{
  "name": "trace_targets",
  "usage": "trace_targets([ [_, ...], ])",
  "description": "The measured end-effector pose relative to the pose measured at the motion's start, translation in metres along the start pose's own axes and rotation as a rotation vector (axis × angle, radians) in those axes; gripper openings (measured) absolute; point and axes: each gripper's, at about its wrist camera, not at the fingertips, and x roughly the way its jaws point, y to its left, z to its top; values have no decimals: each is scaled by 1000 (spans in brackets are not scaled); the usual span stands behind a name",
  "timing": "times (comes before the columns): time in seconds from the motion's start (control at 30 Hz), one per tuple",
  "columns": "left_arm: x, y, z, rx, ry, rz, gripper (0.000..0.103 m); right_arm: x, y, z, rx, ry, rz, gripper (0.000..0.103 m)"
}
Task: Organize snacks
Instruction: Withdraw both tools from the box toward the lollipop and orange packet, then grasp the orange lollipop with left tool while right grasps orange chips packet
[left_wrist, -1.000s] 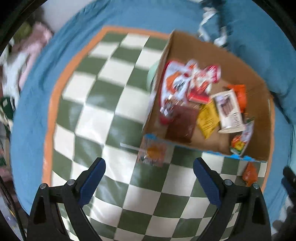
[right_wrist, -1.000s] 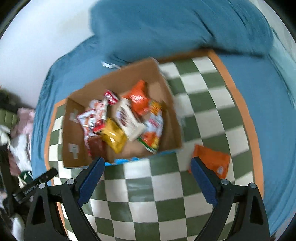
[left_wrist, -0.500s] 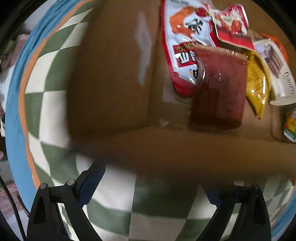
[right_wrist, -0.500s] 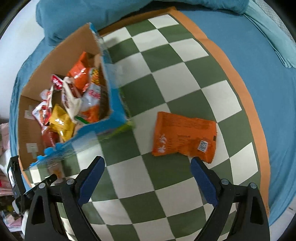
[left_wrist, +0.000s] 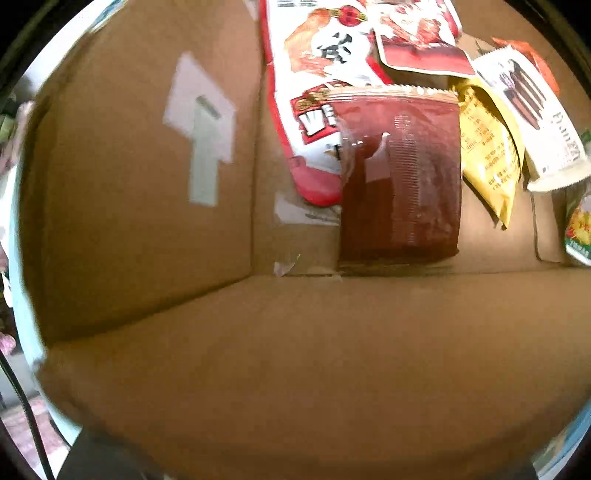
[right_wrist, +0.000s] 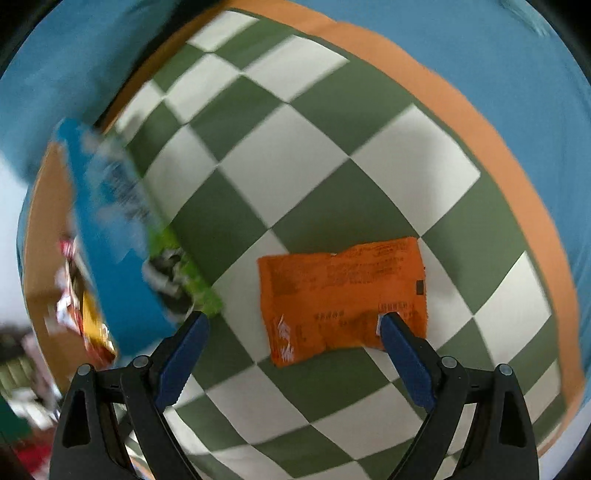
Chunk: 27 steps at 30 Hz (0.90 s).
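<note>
Right gripper (right_wrist: 291, 325): spread wide, nothing held, poised low over the orange packet (right_wrist: 341, 297); the right blue pad (right_wrist: 404, 360) is seen overlapping the packet's near edge, though contact cannot be confirmed.
Orange packet: laid flat and alone on the checked cloth (right_wrist: 332, 147), just beside the box and outside it — judged to be the last stray snack to be gathered.
Why the wide spread: the packet is broad and flat, so a full opening is probably needed to straddle an edge.
Cardboard box (left_wrist: 295, 350): its inside wall fills the left wrist view; its blue printed outer side (right_wrist: 110, 240) is seen, blurred, at the left of the right wrist view.
Box contents: a dark red pouch (left_wrist: 400, 177) is lying over a red-and-white bag (left_wrist: 314, 74), with a yellow sachet (left_wrist: 491, 162) and a white wrapper (left_wrist: 535, 110) beside it.
Left gripper: its fingers are hidden behind the box wall, so its opening cannot be told; possibly the box is being steadied.
Risk: a thin crinkly packet may be pushed along the cloth rather than pinched.
</note>
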Motion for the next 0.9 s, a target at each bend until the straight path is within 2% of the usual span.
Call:
trace_targets([
  [0.1, -5, 13, -12, -56, 9, -50, 35, 13, -1, 12, 35, 28, -34, 97],
  [0.17, -9, 21, -20, -83, 9, -71, 27, 21, 7, 16, -6, 53, -102, 96],
  [0.27, -12, 32, -33, -130, 13, -112, 21, 35, 16, 13, -101, 96, -212, 94],
  [0.37, -12, 39, -50, -160, 27, -143, 20, 45, 22, -3, -224, 104, -281, 86],
  [0.4, -11, 42, -56, -165, 32, -150, 20, 45, 23, -8, -249, 102, -300, 77],
  [0.43, -9, 43, -65, -169, 43, -160, 19, 45, 23, -14, -287, 94, -318, 74],
  [0.5, -6, 47, -75, -185, 65, -188, 19, 43, 21, -25, -335, 95, -315, 64],
  [0.53, -7, 49, -81, -201, 74, -210, 19, 44, 18, -32, -348, 121, -301, 61],
  [0.57, -6, 52, -87, -217, 83, -227, 20, 45, 16, -35, -348, 136, -290, 55],
  [0.63, -7, 60, -98, -274, 111, -281, 20, 42, 11, -42, -336, 160, -255, 55],
  [0.7, -11, 66, -108, -305, 108, -304, 25, 39, 5, -43, -285, 180, -206, 56],
  [0.77, -19, 61, -105, -254, 56, -250, 35, 35, -2, -42, -217, 193, -145, 64],
  [0.8, -25, 55, -103, -196, 19, -219, 37, 33, -4, -40, -185, 196, -122, 68],
  [0.83, -30, 49, -95, -147, -3, -195, 45, 30, -6, -38, -159, 192, -103, 68],
  [0.87, -35, 38, -94, -56, -36, -146, 55, 28, -8, -37, -154, 187, -97, 68],
  [0.9, -38, 26, -93, 37, -64, -100, 58, 25, -9, -36, -155, 180, -96, 68],
])
